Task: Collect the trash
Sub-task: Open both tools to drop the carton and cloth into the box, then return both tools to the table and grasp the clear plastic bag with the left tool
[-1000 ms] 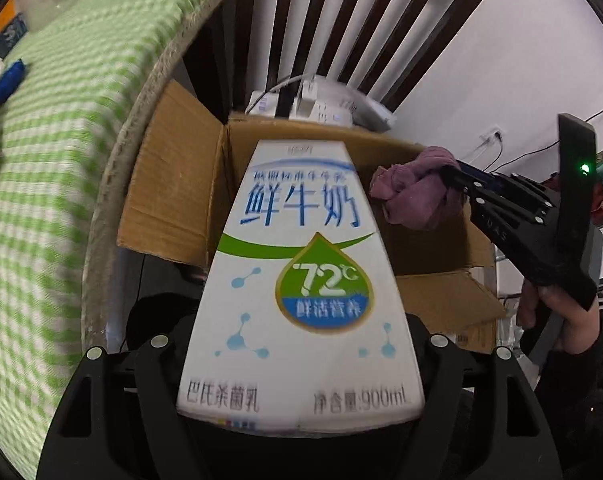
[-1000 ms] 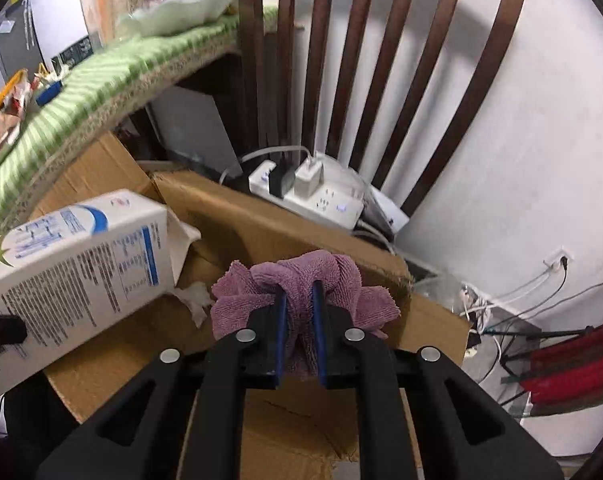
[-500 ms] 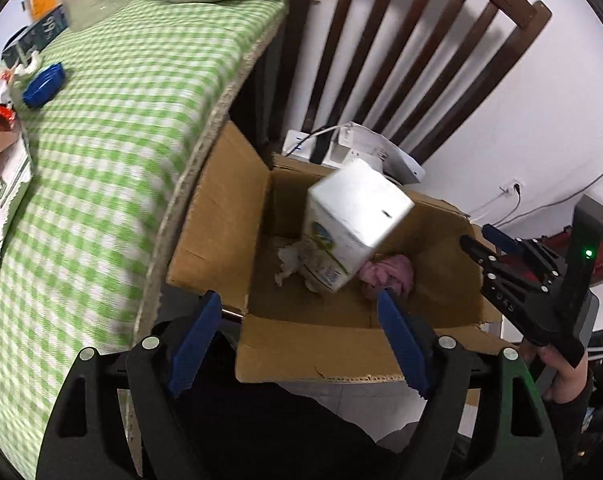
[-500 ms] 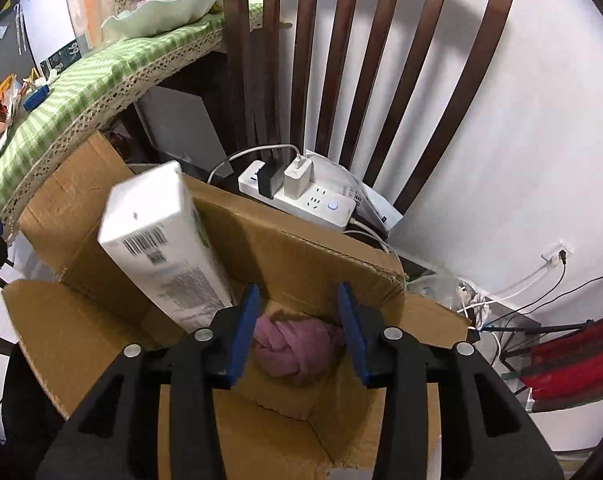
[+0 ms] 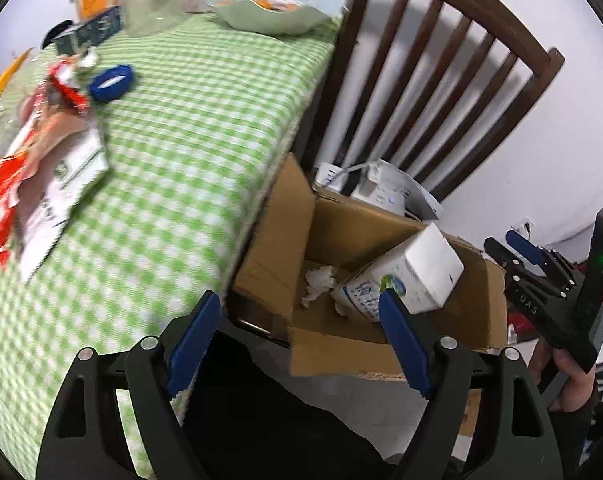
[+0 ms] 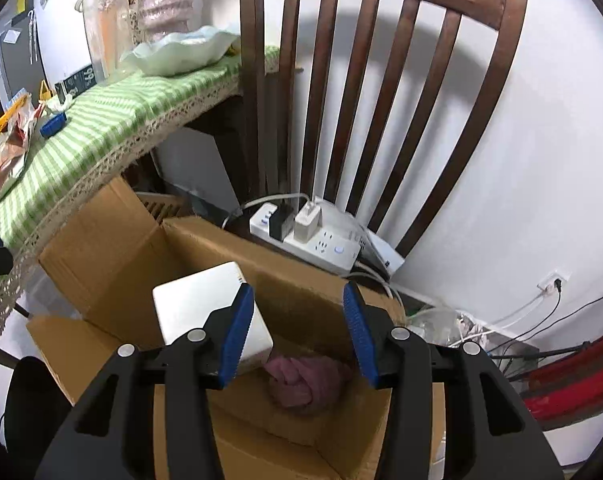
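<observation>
The brown cardboard box (image 5: 333, 360) stands on the floor beside the table. A white milk carton (image 5: 417, 276) leans inside it, next to crumpled tissue (image 5: 319, 284). My left gripper (image 5: 299, 300) hangs open above the box's near left corner and holds nothing. In the right wrist view the carton (image 6: 197, 304) and a purple cloth (image 6: 301, 380) lie in the box (image 6: 113, 248). Above the cloth, my right gripper (image 6: 297, 292) is apart from it. Its jaws are opening with nothing between them. It also shows in the left wrist view as the right gripper (image 5: 501, 244) at the box's right side.
The table with a green checked cloth (image 5: 181, 140) carries red wrappers (image 5: 5, 176), a white packet (image 5: 61, 184), a blue cap (image 5: 111, 78) and a pale bowl (image 5: 269, 12). A dark wooden chair (image 6: 381, 80) and a white power strip (image 6: 321, 240) stand behind the box.
The left gripper let go of the milk carton, which fell into the box. The right gripper opened and dropped the purple cloth in. Both rose, and the left view swung toward the table.
</observation>
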A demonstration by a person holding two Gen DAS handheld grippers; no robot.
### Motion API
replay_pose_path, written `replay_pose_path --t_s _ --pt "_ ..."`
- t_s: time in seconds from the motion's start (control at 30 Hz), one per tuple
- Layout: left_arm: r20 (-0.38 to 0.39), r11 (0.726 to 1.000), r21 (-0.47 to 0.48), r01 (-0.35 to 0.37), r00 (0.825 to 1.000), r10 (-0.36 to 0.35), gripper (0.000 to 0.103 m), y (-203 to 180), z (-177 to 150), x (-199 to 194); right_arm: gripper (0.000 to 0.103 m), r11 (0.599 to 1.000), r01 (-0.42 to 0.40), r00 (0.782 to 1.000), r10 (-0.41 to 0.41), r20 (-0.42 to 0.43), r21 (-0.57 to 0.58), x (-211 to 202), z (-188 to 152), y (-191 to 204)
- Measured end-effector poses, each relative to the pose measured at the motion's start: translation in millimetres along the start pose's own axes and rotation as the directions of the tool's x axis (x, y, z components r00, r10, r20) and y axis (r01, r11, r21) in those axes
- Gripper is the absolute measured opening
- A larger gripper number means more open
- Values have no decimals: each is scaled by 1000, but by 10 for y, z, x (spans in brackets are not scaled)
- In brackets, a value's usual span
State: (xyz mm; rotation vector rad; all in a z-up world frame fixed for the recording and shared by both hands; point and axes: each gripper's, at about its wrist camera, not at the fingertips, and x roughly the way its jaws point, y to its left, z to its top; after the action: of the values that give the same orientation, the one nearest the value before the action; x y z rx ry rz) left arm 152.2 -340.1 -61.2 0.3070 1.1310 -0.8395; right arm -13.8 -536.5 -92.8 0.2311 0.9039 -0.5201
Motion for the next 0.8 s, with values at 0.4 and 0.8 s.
replay_pose_path --t_s 0.4,0.8 --pt "139 991 -127 -37 989 55 82 515 -40 -371 48 993 -73 991 84 109 -95 -238 342 624" --pt "386 949 -268 -165 884 263 93 1378 -324 -1118 54 953 -181 944 237 228 -242 -551 728 1636"
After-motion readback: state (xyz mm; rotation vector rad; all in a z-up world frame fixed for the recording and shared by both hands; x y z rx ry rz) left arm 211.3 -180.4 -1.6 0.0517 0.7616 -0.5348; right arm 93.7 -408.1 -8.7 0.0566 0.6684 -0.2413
